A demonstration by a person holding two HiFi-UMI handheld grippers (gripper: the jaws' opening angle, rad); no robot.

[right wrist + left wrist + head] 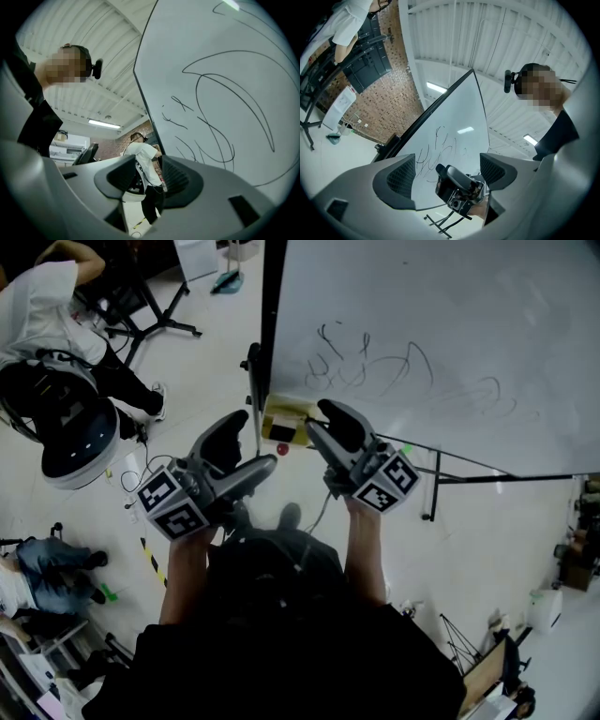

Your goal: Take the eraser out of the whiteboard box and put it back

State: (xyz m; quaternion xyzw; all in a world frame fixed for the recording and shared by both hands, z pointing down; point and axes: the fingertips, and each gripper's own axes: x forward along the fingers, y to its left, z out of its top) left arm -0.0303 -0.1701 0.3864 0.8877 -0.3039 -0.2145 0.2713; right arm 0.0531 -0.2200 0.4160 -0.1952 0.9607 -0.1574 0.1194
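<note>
From the head view I see both grippers raised side by side in front of the whiteboard [422, 324], the left gripper [255, 439] and the right gripper [317, 416] flanking a yellowish box [289, 412] fixed at the board's lower left corner. A small dark block [281, 432] sits at the box's front; I take it for the eraser but cannot be sure, and neither gripper touches it. This view alone shows the box, plus a seated person in a white shirt [42, 306] off to the left. In the left gripper view, my left gripper [447, 157] has its jaws wide apart with nothing between the pads; through the gap I look at the right gripper [457, 185] and the scribbled whiteboard [454, 126], which the box stays hidden behind. In the right gripper view, my right gripper [149, 168] also stands apart and empty, with a narrower gap that frames only a distant person in a white shirt [143, 157], and the whiteboard [225, 70] fills the right side.
</note>
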